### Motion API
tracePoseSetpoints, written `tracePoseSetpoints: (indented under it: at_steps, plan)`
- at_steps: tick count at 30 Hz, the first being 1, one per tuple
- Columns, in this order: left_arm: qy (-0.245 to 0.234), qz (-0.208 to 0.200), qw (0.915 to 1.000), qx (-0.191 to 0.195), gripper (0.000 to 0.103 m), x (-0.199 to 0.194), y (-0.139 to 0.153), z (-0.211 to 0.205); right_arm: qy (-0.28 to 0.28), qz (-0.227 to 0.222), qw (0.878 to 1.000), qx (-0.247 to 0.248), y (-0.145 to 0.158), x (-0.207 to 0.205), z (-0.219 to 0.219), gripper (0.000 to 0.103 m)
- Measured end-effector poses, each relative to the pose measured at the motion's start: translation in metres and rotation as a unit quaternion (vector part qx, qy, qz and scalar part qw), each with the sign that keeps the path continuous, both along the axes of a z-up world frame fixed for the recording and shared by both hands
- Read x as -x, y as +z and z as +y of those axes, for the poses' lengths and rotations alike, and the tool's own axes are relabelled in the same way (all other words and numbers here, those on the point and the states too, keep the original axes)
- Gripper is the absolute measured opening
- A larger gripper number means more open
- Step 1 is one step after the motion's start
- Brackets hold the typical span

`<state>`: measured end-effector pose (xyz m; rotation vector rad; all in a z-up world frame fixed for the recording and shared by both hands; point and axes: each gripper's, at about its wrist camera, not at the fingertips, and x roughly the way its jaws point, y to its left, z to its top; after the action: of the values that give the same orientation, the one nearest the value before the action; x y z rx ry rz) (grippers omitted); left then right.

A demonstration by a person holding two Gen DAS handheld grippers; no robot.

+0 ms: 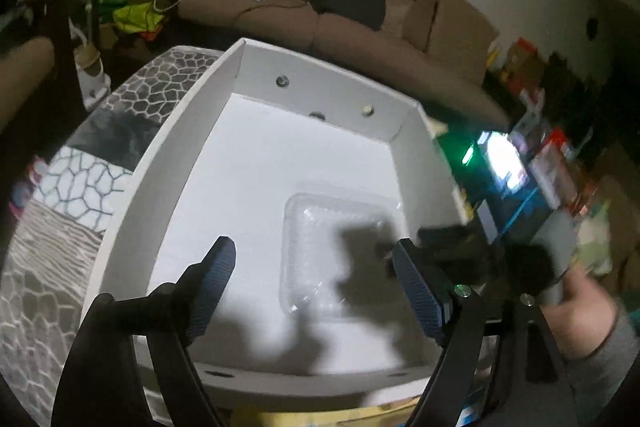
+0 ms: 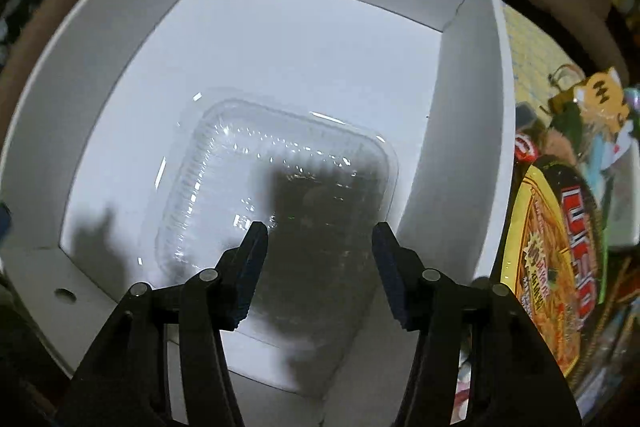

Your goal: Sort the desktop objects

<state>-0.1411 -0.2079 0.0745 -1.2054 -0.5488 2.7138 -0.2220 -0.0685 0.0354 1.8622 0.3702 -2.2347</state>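
— Right wrist view first: how is the right gripper [image 2: 320, 247] seen?
— Its jaws are spread wide, nothing held, above a clear plastic tray [image 2: 276, 195] lying flat on the floor of a white box [image 2: 472, 107].
— And the left gripper [image 1: 314, 267]?
— Likewise spread wide, empty, over the same tray [image 1: 336, 251].
— Long axis?
— Hardly told; the tray is squarish, round-cornered, ribbed and glinting, set toward the box's right wall [image 1: 424, 171].

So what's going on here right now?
Both grippers, left and right, hover open and empty over a white box. A clear plastic tray lies alone on the box floor. To the box's right, a noodle bowl and other clutter wait unsorted.
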Motion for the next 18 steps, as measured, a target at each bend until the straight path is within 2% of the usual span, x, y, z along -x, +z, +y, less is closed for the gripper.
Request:
tracePoseSetpoints:
  at_steps: [3, 5, 6, 7, 8, 10, 12, 15, 18]
  plan:
    - [0.003, 0.004, 0.9999, -0.011, 0.083, -0.002, 0.002, -0.009, 0.024, -0.003, 1.000, -0.015, -0.003, -0.001, -0.013, 0.068]
    - [0.012, 0.006, 0.9995, -0.027, 0.083, -0.004, 0.003, -0.021, 0.027, 0.002, 0.999, -0.019, -0.004, 0.001, -0.020, 0.069]
    - [0.015, 0.007, 0.9992, -0.036, 0.083, -0.005, 0.003, -0.027, 0.022, -0.001, 1.000, -0.005, -0.003, 0.002, -0.021, 0.068]
    - [0.018, 0.008, 0.9989, -0.042, 0.083, -0.005, 0.004, -0.033, 0.017, -0.009, 0.999, 0.032, -0.005, 0.001, -0.022, 0.063]
    - [0.025, 0.009, 0.9984, -0.050, 0.083, -0.006, 0.005, -0.041, 0.007, -0.018, 0.996, 0.093, -0.003, 0.003, -0.023, 0.061]
    - [0.035, 0.014, 0.9972, -0.065, 0.083, -0.009, 0.006, -0.053, -0.003, -0.020, 0.990, 0.139, -0.001, 0.004, -0.028, 0.058]
    - [0.044, 0.021, 0.9951, -0.086, 0.084, -0.012, 0.008, -0.067, 0.008, -0.023, 0.989, 0.145, -0.005, 0.005, -0.040, 0.049]
    - [0.054, 0.021, 0.9939, -0.094, 0.085, -0.012, 0.007, -0.080, 0.005, -0.064, 0.985, 0.160, -0.023, 0.007, -0.055, 0.035]
    - [0.054, 0.016, 0.9930, -0.103, 0.085, -0.007, 0.002, -0.086, -0.013, -0.078, 0.977, 0.198, -0.026, 0.013, -0.063, 0.032]
